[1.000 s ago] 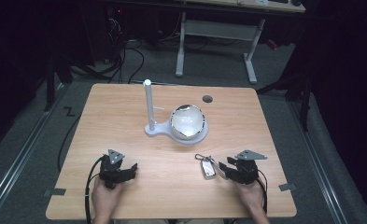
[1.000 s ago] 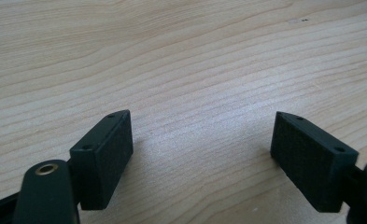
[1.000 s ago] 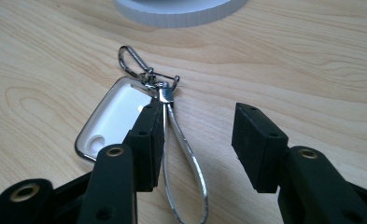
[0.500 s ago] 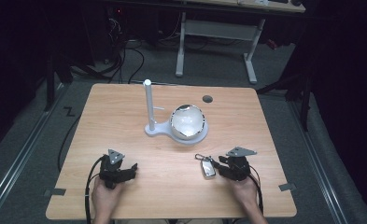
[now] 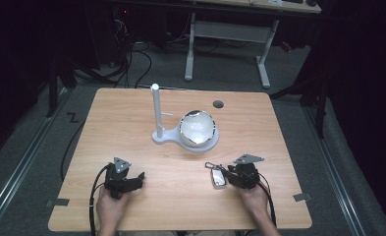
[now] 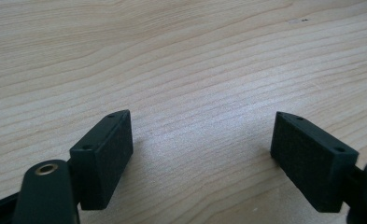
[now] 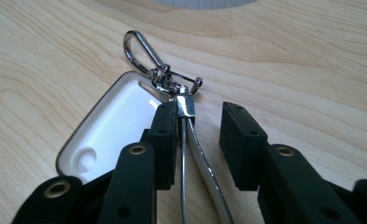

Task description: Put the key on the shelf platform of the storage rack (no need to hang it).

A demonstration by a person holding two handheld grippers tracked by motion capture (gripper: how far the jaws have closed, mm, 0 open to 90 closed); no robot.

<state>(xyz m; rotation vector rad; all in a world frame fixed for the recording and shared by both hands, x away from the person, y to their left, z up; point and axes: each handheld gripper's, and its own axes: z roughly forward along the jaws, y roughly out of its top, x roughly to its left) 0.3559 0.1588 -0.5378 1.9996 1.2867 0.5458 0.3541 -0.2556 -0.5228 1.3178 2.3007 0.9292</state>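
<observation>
A white key fob with a metal clip lies on the wooden table, front right. My right gripper sits right behind the key fob, low on the table. Its jaws straddle the fob's thin silver strap; the left jaw touches the strap and the right jaw stands a finger's width off, so my right gripper is open. My left gripper rests at the front left. In its own view my left gripper is wide open over bare wood.
A white stand with an upright post and a shiny round bowl on its base sits mid-table, behind the fob. A dark hole marks the table's far side. Cables trail from both grippers toward the front edge.
My right gripper has slid left up to the key fob, bringing its jaws around the strap. The left gripper has stayed put.
</observation>
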